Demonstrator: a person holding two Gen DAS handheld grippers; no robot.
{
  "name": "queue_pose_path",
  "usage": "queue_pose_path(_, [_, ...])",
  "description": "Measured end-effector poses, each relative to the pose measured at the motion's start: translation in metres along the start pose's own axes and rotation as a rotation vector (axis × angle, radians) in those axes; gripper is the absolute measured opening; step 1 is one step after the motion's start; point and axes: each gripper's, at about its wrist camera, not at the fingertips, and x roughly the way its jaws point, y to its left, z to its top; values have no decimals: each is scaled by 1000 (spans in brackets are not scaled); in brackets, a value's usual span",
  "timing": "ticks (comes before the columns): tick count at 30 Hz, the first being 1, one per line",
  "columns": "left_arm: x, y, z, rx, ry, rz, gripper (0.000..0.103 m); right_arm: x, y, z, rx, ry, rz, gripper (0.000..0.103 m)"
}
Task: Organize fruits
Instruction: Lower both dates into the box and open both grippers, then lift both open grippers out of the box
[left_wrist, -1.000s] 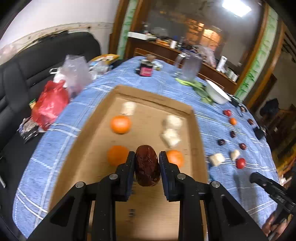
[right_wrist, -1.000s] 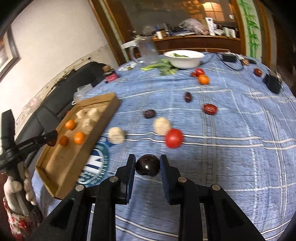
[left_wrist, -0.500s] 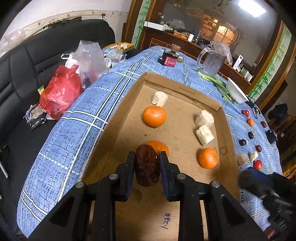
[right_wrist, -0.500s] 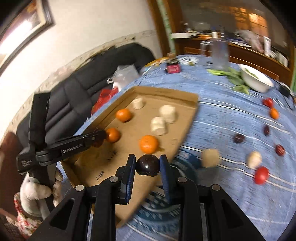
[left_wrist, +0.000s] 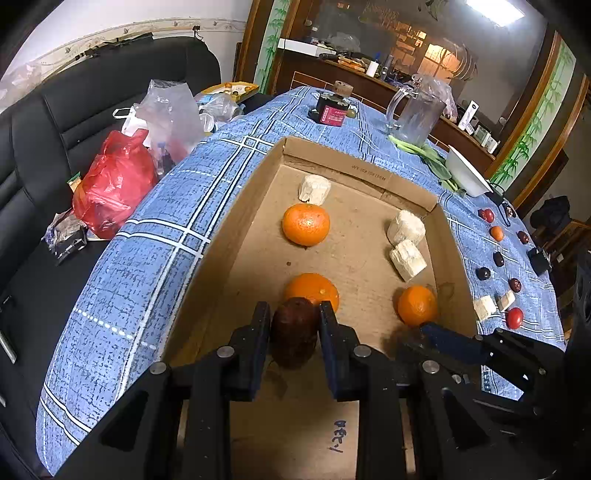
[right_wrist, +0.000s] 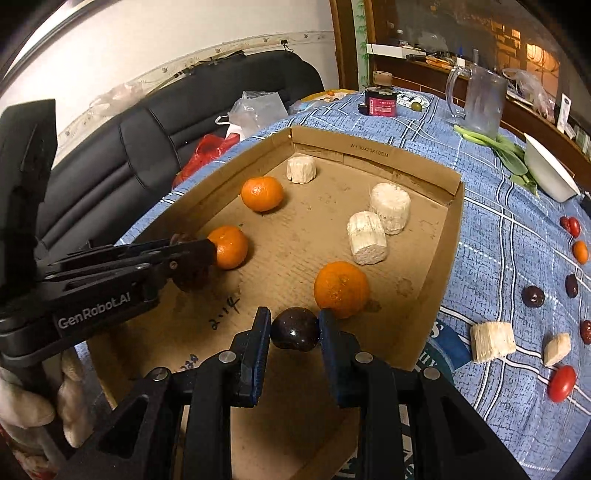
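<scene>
A shallow cardboard tray (left_wrist: 236, 236) (right_wrist: 448, 236) lies on the blue checked tablecloth. It holds three oranges (left_wrist: 306, 224) (right_wrist: 341, 289) and three pale sugarcane chunks (left_wrist: 406, 225) (right_wrist: 389, 206). My left gripper (left_wrist: 293, 326) is shut on a wrinkled red-brown date (left_wrist: 295, 334), low over the tray's near left, just in front of an orange (left_wrist: 312, 290). My right gripper (right_wrist: 294, 328) is shut on a dark round fruit (right_wrist: 294, 329), over the tray's near part beside an orange. The left gripper (right_wrist: 192, 254) shows from the side in the right wrist view.
More fruit lies on the cloth right of the tray: red tomatoes (right_wrist: 561, 383), dark dates (right_wrist: 532, 296), sugarcane pieces (right_wrist: 493, 341), a small orange (right_wrist: 580, 252). Behind stand a glass jug (left_wrist: 415, 114), white bowl (right_wrist: 548, 173), greens, a dark jar (right_wrist: 380, 99). Plastic bags (left_wrist: 114, 184) sit on a black sofa, left.
My right gripper has swung left from over the bare cloth to over the tray, carrying the dark fruit. The left gripper sank a little with the date, then held still.
</scene>
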Motion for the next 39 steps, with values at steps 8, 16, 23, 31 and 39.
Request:
queue_pose_path(8, [1,-2,-5,0,32,14,42,1,4,-1,-29,-12,-29,29])
queue_pose_path(16, [-1,-3,-9,-17,54,11,44,-5,-2,-6,8,-18,-7,34])
queue_pose_path(23, [-20,-5,-10,-26,34,-9,53,-21,-3,-10,27,-56,12,47])
queue_pose_path(31, [-45,-9,-12,-19,-8,-2,59,-55,-20,-25,123,-121,32,52])
queue_pose_path(39, [-58,-36,-20,43,-29,-3,59,-96,-56,-53,299,-208,17,63])
